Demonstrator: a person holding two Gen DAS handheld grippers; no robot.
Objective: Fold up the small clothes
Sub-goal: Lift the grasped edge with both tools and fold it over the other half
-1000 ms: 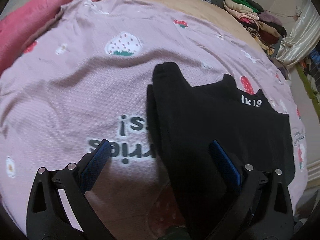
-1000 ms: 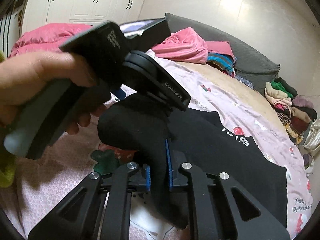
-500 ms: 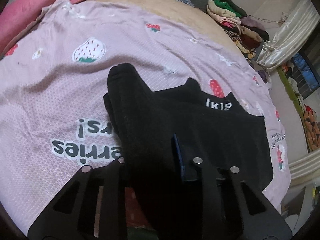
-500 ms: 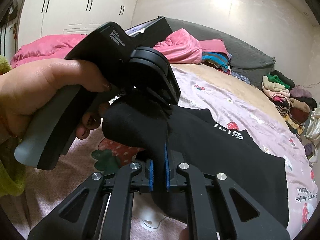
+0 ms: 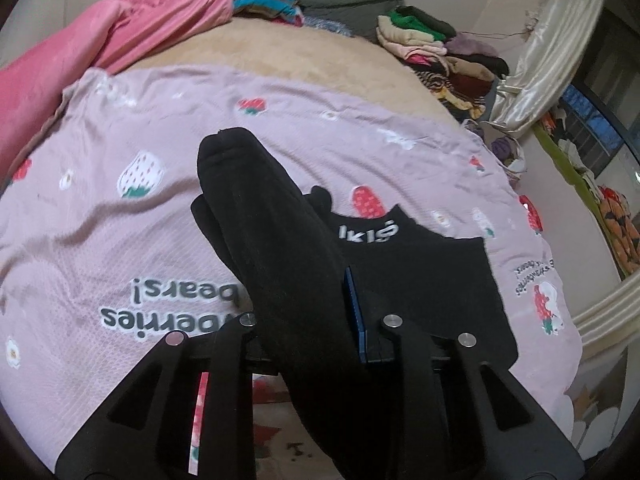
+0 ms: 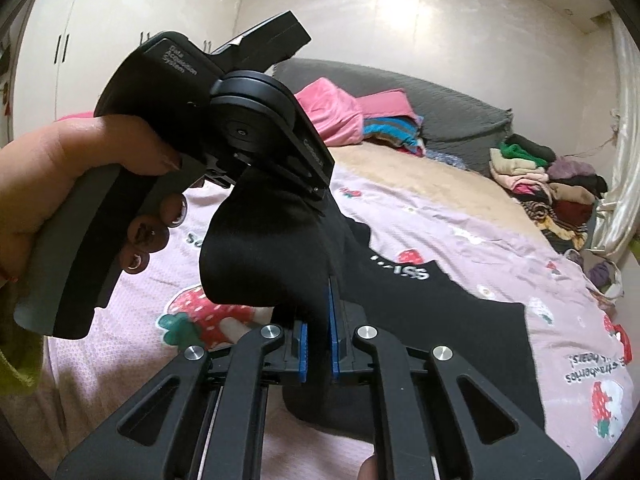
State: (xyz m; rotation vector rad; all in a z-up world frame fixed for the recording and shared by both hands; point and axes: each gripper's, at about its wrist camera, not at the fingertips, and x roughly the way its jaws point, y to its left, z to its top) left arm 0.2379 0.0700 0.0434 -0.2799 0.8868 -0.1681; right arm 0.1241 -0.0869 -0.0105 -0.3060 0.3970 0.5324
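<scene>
The black garment (image 5: 280, 248) hides the left claw's (image 5: 316, 320) left pad.

One black garment (image 5: 420, 276); two hand-held grippers; one strawberry-print sheet (image 5: 120, 248); one pile of folded clothes (image 5: 448, 60).

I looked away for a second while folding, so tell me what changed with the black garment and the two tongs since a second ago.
The left tongs, wide open a second ago, have just closed on the black garment, and its near end now rises off the pink strawberry blanket. The right tongs stayed shut on the same garment. Its far part with the white lettering still lies on the blanket, and the clothes pile is unmoved.
</scene>
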